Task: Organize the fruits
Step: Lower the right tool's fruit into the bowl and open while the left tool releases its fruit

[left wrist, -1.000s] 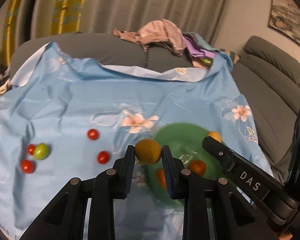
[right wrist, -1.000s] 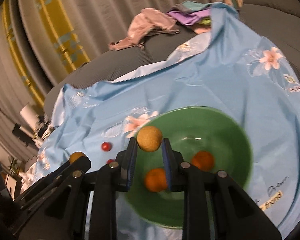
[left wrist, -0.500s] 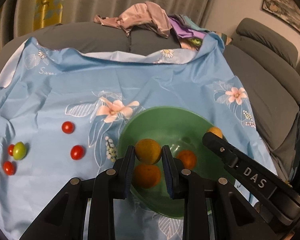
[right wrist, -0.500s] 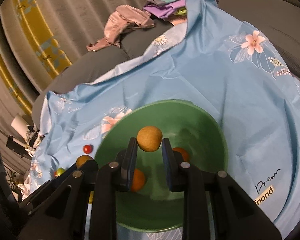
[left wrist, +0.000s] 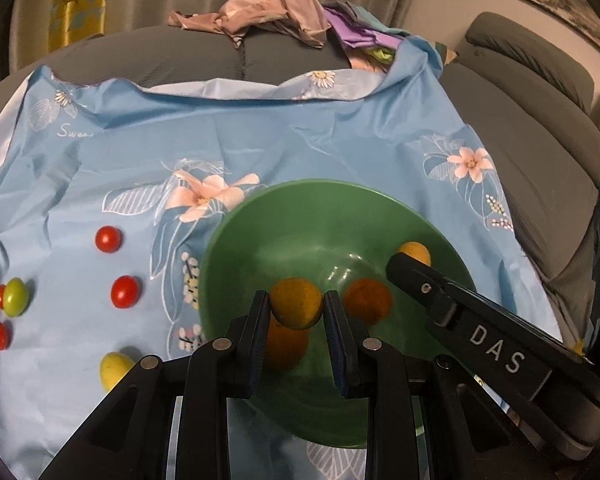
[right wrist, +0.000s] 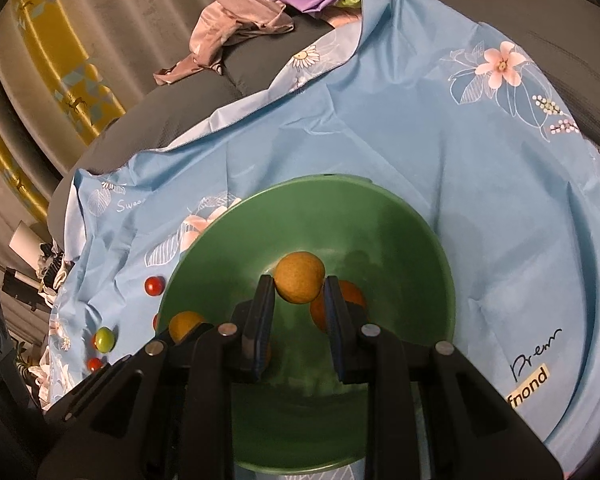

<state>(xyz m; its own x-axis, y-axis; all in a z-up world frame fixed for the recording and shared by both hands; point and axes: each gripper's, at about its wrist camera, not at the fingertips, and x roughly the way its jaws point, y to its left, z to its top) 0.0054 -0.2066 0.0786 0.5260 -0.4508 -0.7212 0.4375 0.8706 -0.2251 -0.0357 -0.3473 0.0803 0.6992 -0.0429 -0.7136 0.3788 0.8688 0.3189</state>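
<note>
A green bowl (left wrist: 300, 216) sits on a blue flowered cloth (left wrist: 140, 152); it also shows in the right wrist view (right wrist: 400, 232). My left gripper (left wrist: 296, 308) is shut on a yellow-brown round fruit (left wrist: 296, 304) and holds it over the bowl. My right gripper (right wrist: 298, 286) is shut on a similar round fruit (right wrist: 300, 276), also over the bowl. Two orange fruits (left wrist: 368, 300) lie in the bowl. The right gripper's finger (left wrist: 460, 316) reaches across the bowl in the left wrist view.
Several red cherry tomatoes (left wrist: 108, 239), a green one (left wrist: 15, 297) and a yellow one (left wrist: 114, 368) lie on the cloth left of the bowl. A heap of clothes (left wrist: 276, 12) lies at the back. Grey sofa cushions (left wrist: 540, 128) are at the right.
Both grippers have moved forward and down with their fruits, from near the bowl's rim to over its inside. The bowl looks larger and closer.
</note>
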